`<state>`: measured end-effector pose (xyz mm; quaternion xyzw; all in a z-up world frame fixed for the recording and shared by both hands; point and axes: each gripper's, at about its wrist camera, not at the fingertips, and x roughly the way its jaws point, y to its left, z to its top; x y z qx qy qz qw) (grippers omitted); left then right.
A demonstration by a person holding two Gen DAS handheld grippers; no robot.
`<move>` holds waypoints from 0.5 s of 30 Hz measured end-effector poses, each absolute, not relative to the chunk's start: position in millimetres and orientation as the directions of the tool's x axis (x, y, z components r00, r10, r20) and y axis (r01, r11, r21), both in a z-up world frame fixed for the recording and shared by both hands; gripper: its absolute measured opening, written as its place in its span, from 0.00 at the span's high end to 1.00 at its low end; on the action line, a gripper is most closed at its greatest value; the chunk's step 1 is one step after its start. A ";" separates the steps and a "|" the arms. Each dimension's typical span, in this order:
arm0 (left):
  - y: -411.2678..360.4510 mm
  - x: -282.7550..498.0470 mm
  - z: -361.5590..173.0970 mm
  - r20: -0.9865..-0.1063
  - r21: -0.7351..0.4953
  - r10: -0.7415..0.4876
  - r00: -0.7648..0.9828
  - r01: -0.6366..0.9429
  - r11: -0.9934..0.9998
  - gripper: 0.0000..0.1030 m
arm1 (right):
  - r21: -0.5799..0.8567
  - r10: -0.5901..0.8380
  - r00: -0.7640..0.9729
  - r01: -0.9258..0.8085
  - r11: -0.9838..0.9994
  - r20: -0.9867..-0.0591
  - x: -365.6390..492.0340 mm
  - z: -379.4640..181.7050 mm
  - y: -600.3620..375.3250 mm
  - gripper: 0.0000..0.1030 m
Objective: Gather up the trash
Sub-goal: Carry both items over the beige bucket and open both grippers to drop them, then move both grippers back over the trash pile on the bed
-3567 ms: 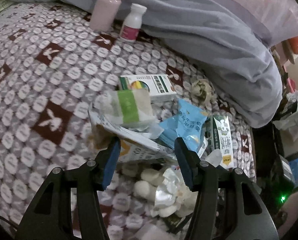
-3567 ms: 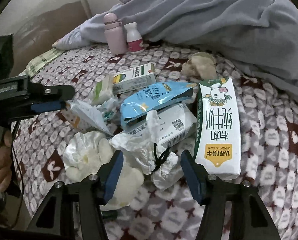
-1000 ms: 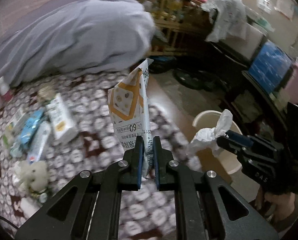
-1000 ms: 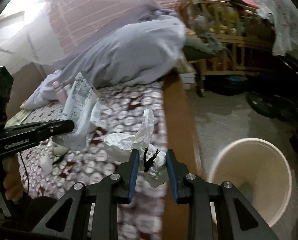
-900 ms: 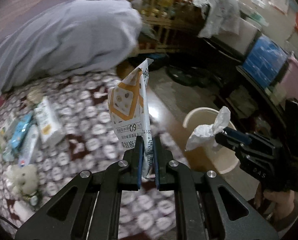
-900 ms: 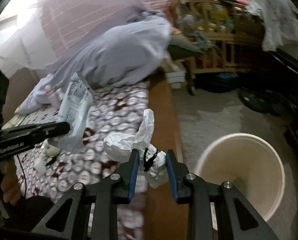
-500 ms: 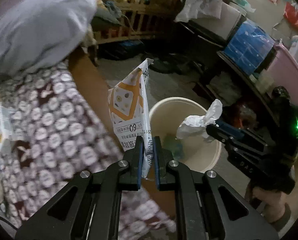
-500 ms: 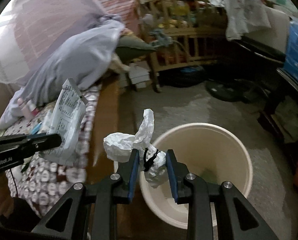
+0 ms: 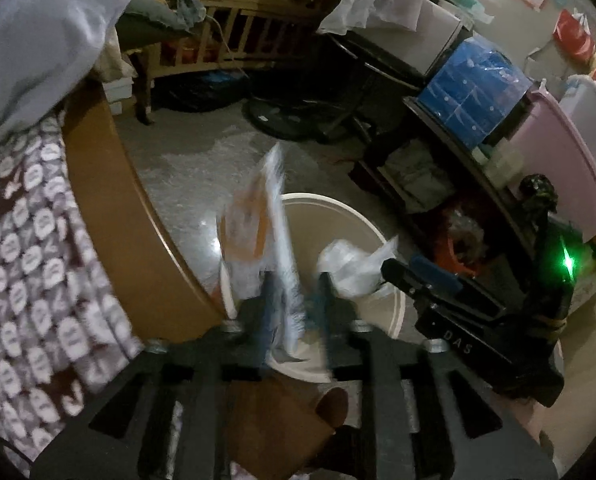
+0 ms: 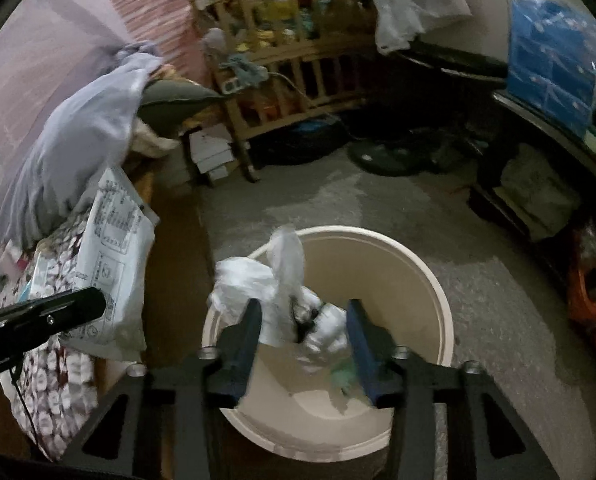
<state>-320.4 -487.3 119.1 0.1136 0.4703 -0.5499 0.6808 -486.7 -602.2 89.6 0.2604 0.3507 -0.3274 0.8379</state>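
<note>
1. Orange-and-white printed snack wrapper sits blurred between my left hand-held gripper jaws, which are opening, pads clear of it, above the bin.
2. Crumpled white plastic bag between my right hand-held gripper jaws, also opening.
3. Round cream plastic bin on grey floor beside the bed's brown wooden edge.

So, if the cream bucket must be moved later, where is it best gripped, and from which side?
Grip the cream bucket by its rim, from above, at the bare right side: it stands upright and open, so the thin wall can be pinched.
</note>
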 end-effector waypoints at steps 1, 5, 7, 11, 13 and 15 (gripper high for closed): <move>-487.2 -318.8 118.1 -0.763 -0.377 -0.645 -0.055 0.848 0.373 0.52 | 0.208 -0.363 0.537 0.732 0.649 -0.761 -486.6 88.7 -602.7 0.58; -482.1 -314.0 119.2 -0.772 -0.364 -0.635 -0.036 0.843 0.395 0.52 | 0.197 -0.357 0.531 0.728 0.657 -0.768 -483.6 86.0 -602.1 0.58; -475.5 -311.2 121.0 -0.780 -0.337 -0.626 -0.004 0.845 0.415 0.52 | 0.199 -0.351 0.535 0.721 0.663 -0.768 -481.8 85.3 -600.2 0.58; -459.8 -304.6 125.8 -0.794 -0.266 -0.603 0.075 0.849 0.456 0.52 | 0.198 -0.341 0.545 0.705 0.681 -0.766 -475.2 85.2 -594.4 0.58; -451.9 -301.5 127.3 -0.798 -0.233 -0.592 0.113 0.848 0.476 0.52 | 0.195 -0.335 0.549 0.694 0.693 -0.766 -470.8 85.5 -590.0 0.58; -441.1 -296.5 128.9 -0.800 -0.197 -0.579 0.154 0.845 0.497 0.52 | 0.186 -0.330 0.552 0.682 0.708 -0.766 -464.8 87.3 -583.1 0.58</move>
